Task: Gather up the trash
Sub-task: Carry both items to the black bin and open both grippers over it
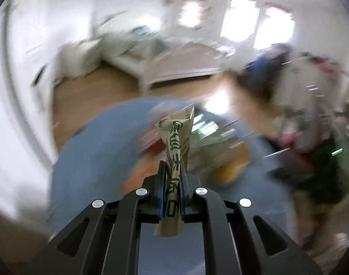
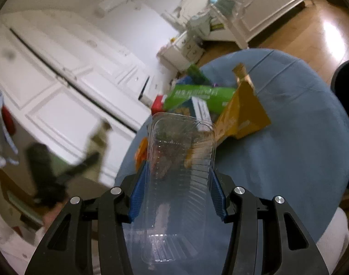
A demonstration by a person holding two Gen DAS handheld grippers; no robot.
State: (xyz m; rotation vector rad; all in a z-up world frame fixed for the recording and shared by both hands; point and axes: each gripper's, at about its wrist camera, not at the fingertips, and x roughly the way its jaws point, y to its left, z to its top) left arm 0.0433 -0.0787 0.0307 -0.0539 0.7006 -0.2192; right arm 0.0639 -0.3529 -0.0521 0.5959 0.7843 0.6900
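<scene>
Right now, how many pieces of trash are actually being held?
2. A crumpled paper wrapper in the left hand-held gripper; a clear plastic tray in the right hand-held gripper. More trash lies on the table, unheld.

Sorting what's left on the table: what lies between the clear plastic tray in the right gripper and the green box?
In the right wrist view, a blue and white box lies between the clear plastic tray and the green box.

A home, prob. a bedroom. White carved bed frame (image 2: 273,6) stands on a wood plank floor (image 2: 312,29). White panelled wardrobe doors (image 2: 66,96) fill the wall, w/ a small white cabinet (image 2: 186,45) beside the bed. Round bench under a blue cloth (image 2: 300,151) carries household packaging: green box (image 2: 197,96), yellow bag (image 2: 241,114).
</scene>
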